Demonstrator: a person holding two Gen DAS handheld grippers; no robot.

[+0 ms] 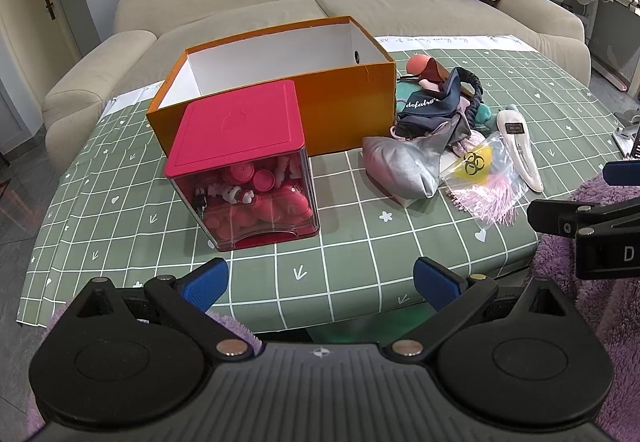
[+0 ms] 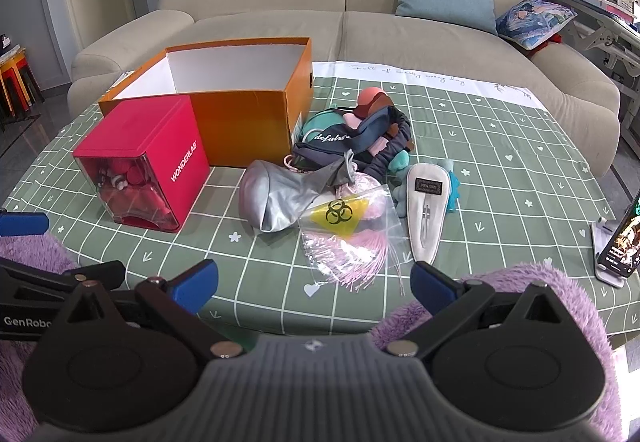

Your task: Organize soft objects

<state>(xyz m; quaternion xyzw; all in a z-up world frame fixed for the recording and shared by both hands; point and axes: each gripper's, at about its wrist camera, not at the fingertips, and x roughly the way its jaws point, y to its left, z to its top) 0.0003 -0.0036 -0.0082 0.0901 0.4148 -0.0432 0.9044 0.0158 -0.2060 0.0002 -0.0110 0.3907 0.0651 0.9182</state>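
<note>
Orange box (image 2: 240, 110) sitting upper left of centre in right wrist view, open top up, long axis running back toward sofa (image 2: 400, 34).
Soft pile (image 2: 356, 138) lying frame centre, touching box's right wall; silver pouch (image 2: 280, 198) and hazard-marked bag (image 2: 348, 230) spilling toward near table edge.
Red cube (image 2: 144, 170) standing before box.
Left gripper (image 1: 320, 282) and right gripper (image 2: 314, 284) both hanging spread wide, holding nothing, over near edge; green cloth (image 2: 520, 162) lying bare at right.

Left tool (image 1: 320, 280) and right tool (image 2: 314, 282) both gape wide, holding nothing, side by side
</note>
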